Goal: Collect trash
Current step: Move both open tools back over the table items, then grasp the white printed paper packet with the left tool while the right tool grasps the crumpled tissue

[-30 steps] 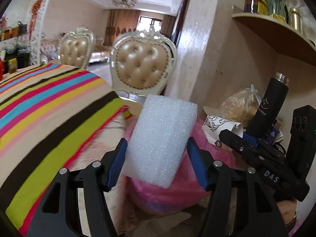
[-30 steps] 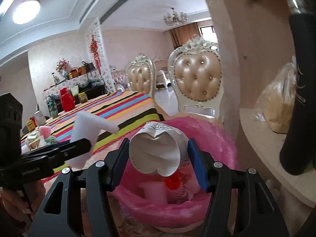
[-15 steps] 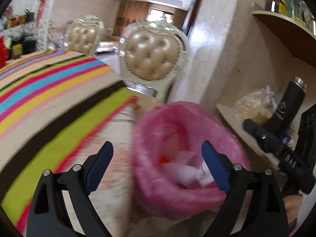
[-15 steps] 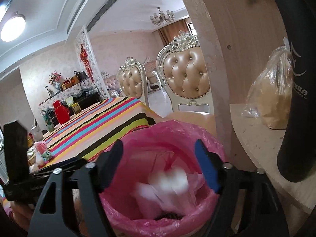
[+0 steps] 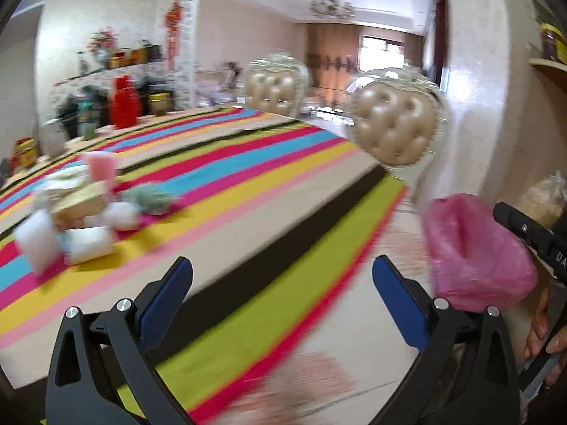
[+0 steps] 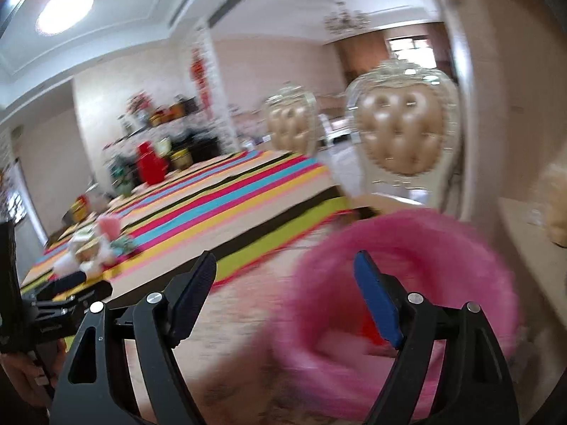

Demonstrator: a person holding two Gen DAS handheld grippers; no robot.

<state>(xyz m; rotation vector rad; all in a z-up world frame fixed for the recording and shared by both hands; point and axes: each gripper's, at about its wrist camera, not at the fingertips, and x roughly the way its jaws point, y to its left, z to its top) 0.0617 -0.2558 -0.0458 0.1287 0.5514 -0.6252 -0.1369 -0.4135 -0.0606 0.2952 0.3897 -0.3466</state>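
Note:
A bin lined with a pink bag [image 5: 475,251] stands at the table's right end; in the right wrist view the pink bag [image 6: 407,233] fills the lower right, blurred. My left gripper [image 5: 281,279] hangs over the striped tablecloth, its jaws still opening with nothing between them. My right gripper [image 6: 283,276] is beside the bin's left rim, jaws opening and empty. A blurred heap of trash [image 5: 81,212], white foam blocks, paper and a pink piece, lies on the cloth at the far left. The same trash heap [image 6: 92,248] shows in the right wrist view.
The table wears a brightly striped cloth [image 5: 248,191]. Two padded chairs [image 5: 393,131] stand at its far side. A stone pillar [image 5: 475,81] and a shelf with a filled plastic bag [image 5: 545,202] are on the right. A red jug [image 5: 124,102] and jars stand at the back.
Both grippers let go of their pieces, a white foam block and a crumpled paper cup, over the pink bin. Both then swung left toward the table; both views are blurred.

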